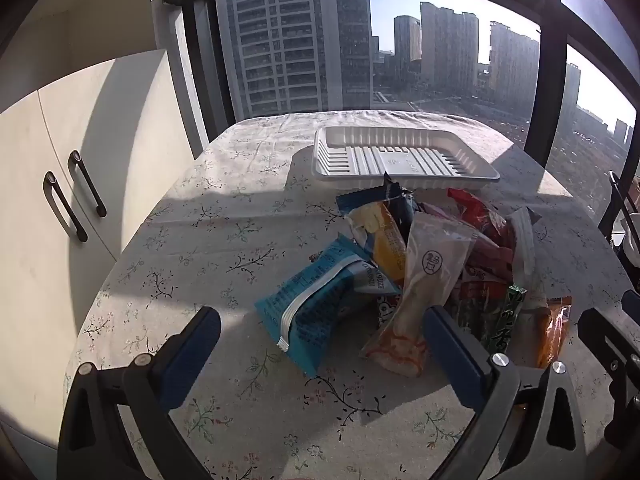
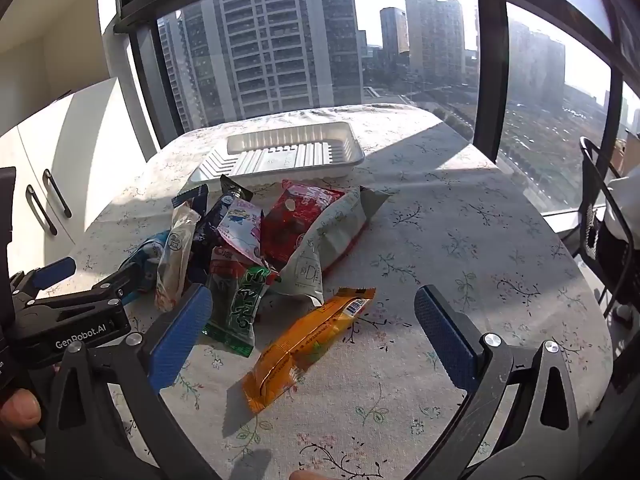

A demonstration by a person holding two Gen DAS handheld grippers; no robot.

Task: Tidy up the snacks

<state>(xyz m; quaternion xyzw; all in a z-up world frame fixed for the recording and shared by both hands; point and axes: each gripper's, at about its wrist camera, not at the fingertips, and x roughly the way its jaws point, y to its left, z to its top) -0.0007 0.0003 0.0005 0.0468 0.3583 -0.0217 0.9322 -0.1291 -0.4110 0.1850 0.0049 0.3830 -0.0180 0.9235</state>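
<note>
Where the floral-clothed table (image 2: pixel 460 216) meets the window, one white ribbed tray (image 2: pixel 280 152) sits with nothing in it. Just in front of it: a heap of snack packets (image 2: pixel 256 240), overlapping; among them a blue packet (image 1: pixel 312 312), a green packet (image 2: pixel 240 308), a red packet (image 2: pixel 296 224). An orange packet (image 2: pixel 308 340) lies at the near edge of the heap. Left hand-held gripper (image 1: pixel 320 344): jaws spread wide, holding nothing, blue packet between them. Right hand-held gripper (image 2: pixel 312 328): likewise spread, holding nothing, orange packet between its fingers.
</note>
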